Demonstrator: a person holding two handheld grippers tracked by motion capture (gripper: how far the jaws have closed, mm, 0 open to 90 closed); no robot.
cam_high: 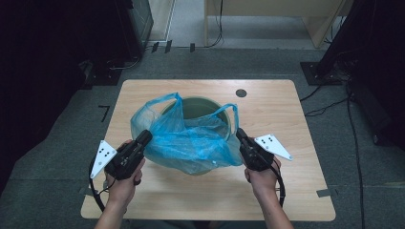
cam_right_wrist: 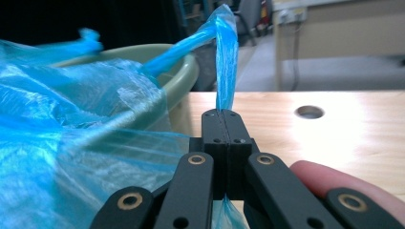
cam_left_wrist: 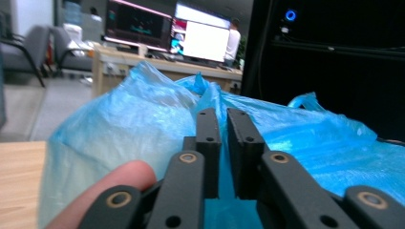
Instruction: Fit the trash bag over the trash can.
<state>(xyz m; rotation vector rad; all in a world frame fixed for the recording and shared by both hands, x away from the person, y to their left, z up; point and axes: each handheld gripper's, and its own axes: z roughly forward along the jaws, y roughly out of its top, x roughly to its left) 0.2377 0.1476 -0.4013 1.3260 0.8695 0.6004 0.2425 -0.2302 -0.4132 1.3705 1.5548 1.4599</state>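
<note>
— Hands first: what's at the bottom of the high view?

— Two forearms coming in at 6 o'clock. The left hand (cam_high: 123,183) carries the left tongs (cam_high: 144,137), the right hand (cam_high: 261,177) the right tongs (cam_high: 240,134), each with a grey three-cornered plate on top.

— And the bag?

— A thin blue bag (cam_high: 191,138) lies draped over a green bin (cam_high: 203,107) near the middle of the desk (cam_high: 286,191). The bin's rim shows at the bag's 12 o'clock; one bag handle stands up at 11, another at 1.

— Are the left tongs gripping?

— In the left gripper view the jaws stand slightly apart with blue film of the bag (cam_left_wrist: 124,129) between them and around them. I cannot tell if they pinch it.

— The right ones?

— Clenched. In the right gripper view the jaws meet on a strip of the bag (cam_right_wrist: 225,62) that rises straight up from them, with the bin (cam_right_wrist: 184,76) at 10 o'clock just beyond.

— Anything else on the desk?

— A round hole (cam_high: 241,93) at the bin's 1 o'clock
</note>
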